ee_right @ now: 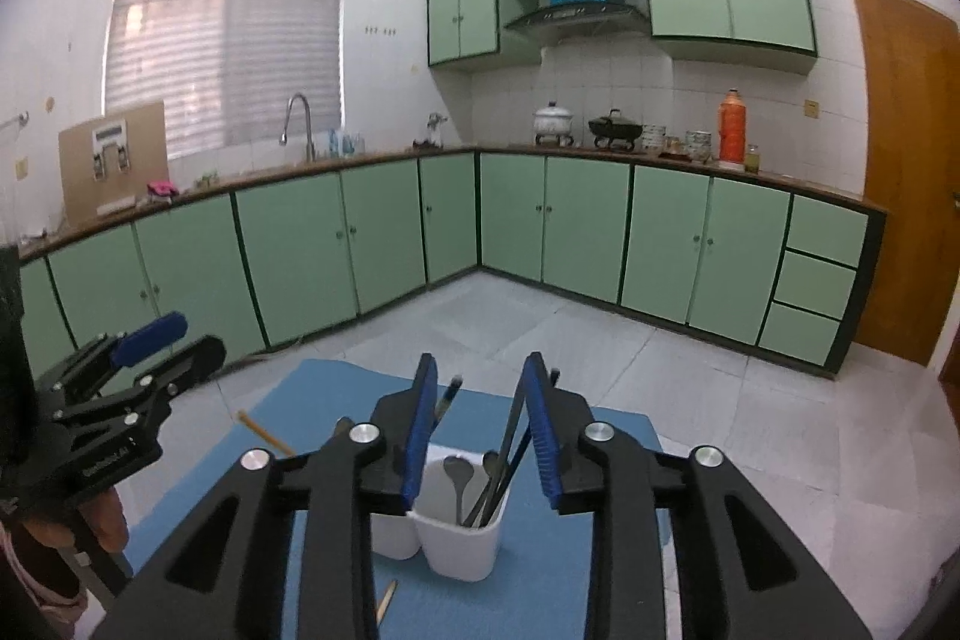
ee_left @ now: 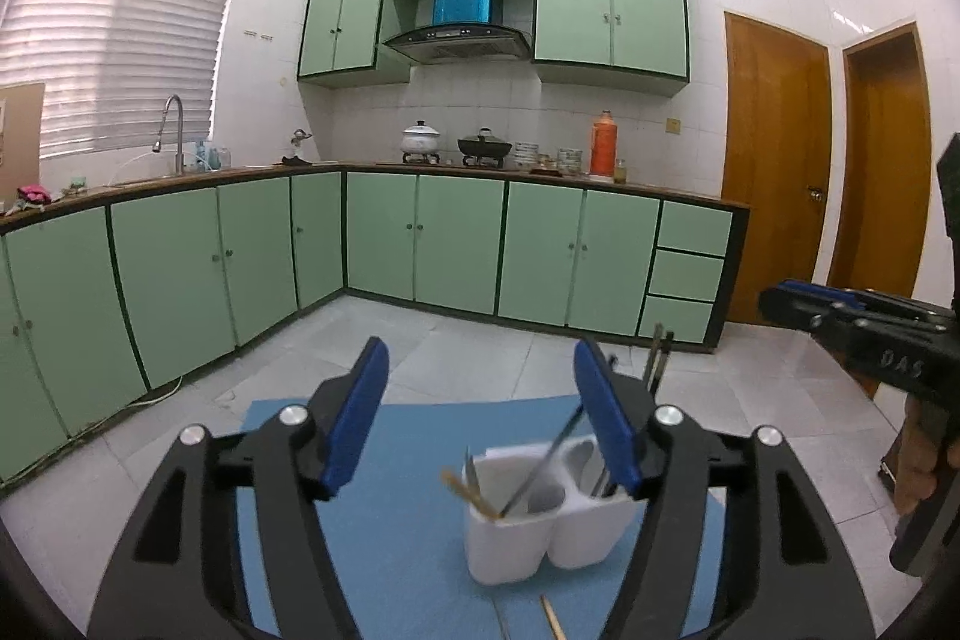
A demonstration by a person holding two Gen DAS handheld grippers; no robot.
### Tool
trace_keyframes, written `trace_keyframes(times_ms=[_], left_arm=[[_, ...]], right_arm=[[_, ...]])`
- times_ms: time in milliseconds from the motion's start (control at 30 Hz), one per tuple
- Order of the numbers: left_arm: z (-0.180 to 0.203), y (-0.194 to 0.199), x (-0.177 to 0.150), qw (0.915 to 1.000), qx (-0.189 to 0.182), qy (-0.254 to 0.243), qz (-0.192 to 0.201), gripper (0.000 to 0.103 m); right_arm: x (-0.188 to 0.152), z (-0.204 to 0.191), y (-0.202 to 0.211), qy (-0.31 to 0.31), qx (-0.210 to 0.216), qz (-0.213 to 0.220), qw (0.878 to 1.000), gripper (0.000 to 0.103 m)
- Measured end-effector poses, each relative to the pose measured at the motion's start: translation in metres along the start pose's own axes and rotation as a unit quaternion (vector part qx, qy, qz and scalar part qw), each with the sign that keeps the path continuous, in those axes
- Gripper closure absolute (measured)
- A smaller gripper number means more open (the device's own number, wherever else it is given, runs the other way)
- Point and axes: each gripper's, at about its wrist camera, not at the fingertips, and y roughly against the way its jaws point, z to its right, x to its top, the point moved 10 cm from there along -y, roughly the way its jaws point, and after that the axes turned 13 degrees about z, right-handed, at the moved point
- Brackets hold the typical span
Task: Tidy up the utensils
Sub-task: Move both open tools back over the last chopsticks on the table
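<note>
A white two-compartment utensil holder [ee_left: 540, 526] stands on a blue mat [ee_left: 396, 538]. It shows in the right wrist view too [ee_right: 456, 538]. Its left cup holds wooden chopsticks [ee_left: 465, 490] and a metal utensil. Its right cup holds a spoon [ee_right: 457, 472] and dark chopsticks [ee_right: 510, 454]. My left gripper [ee_left: 480, 412] is open and empty above the holder. My right gripper [ee_right: 480, 430] is open and empty over the right cup. A loose wooden chopstick [ee_right: 387, 598] lies on the mat in front of the holder.
The mat lies on a table above a grey tiled floor [ee_right: 600, 334]. Green cabinets [ee_left: 456, 244] line the far walls. Wooden doors [ee_left: 774, 160] stand at the right. Each gripper appears in the other's view, the right one [ee_left: 864, 334] and the left one [ee_right: 120, 376].
</note>
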Motion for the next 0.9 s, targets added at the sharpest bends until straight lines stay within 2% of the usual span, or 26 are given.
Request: trace_keyframes(times_ms=[167, 267, 333, 467, 567, 767, 900], left_arm=[[-0.003, 0.04, -0.036, 0.9999, 0.006, 0.005, -0.009, 0.033], [-0.006, 0.062, -0.065, 0.9997, 0.018, 0.008, -0.014, 0.031], [-0.008, 0.075, -0.086, 0.9993, 0.034, -0.007, -0.015, 0.027], [-0.011, 0.098, -0.12, 0.9983, 0.048, -0.027, -0.016, 0.016], [-0.014, 0.113, -0.144, 0.9973, 0.058, -0.041, -0.017, 0.013], [-0.018, 0.14, -0.185, 0.9969, 0.06, -0.047, -0.02, 0.012], [-0.022, 0.151, -0.21, 0.9962, 0.062, -0.054, -0.029, 0.012]], right_arm=[[-0.026, 0.0, 0.043, -0.01, -0.015, 0.029, 0.999, 0.06], [-0.056, 0.0, 0.066, -0.023, -0.031, 0.042, 0.998, 0.057], [-0.08, -0.001, 0.078, -0.027, -0.044, 0.043, 0.998, 0.054], [-0.125, -0.004, 0.096, -0.021, -0.077, 0.044, 0.996, 0.034], [-0.153, -0.009, 0.105, -0.026, -0.084, 0.038, 0.995, 0.03], [-0.225, -0.034, 0.123, -0.057, -0.088, 0.021, 0.994, 0.03], [-0.254, -0.049, 0.134, -0.056, -0.083, 0.017, 0.995, 0.03]])
